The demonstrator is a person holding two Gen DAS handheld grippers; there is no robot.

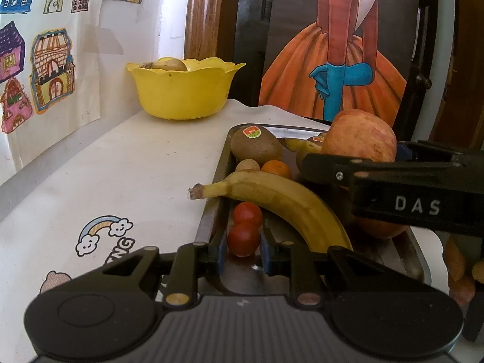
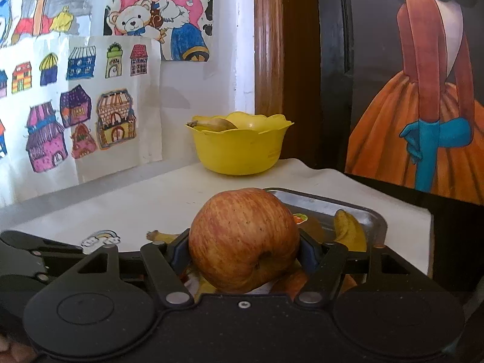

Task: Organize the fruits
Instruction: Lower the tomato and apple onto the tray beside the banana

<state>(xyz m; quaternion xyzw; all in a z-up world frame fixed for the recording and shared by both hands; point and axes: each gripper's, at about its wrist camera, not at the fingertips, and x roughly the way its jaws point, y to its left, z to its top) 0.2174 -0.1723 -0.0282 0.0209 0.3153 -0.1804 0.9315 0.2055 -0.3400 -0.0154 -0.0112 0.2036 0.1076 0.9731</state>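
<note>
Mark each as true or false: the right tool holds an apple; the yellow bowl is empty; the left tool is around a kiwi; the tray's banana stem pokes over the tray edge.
1. The right tool holds the apple: true.
2. The yellow bowl is empty: false, fruit lies in it.
3. The left tool is around a kiwi: false, its fingers flank a small red fruit.
4. The banana stem overhangs the tray edge: true.

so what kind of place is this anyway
Probably a home, perhaps a child's room or family corner. Hand-coloured children's drawings are taped to the wall, a cloth with a cartoon rainbow print covers the table, and a yellow plastic bowl and a metal tray hold fruit.
</note>
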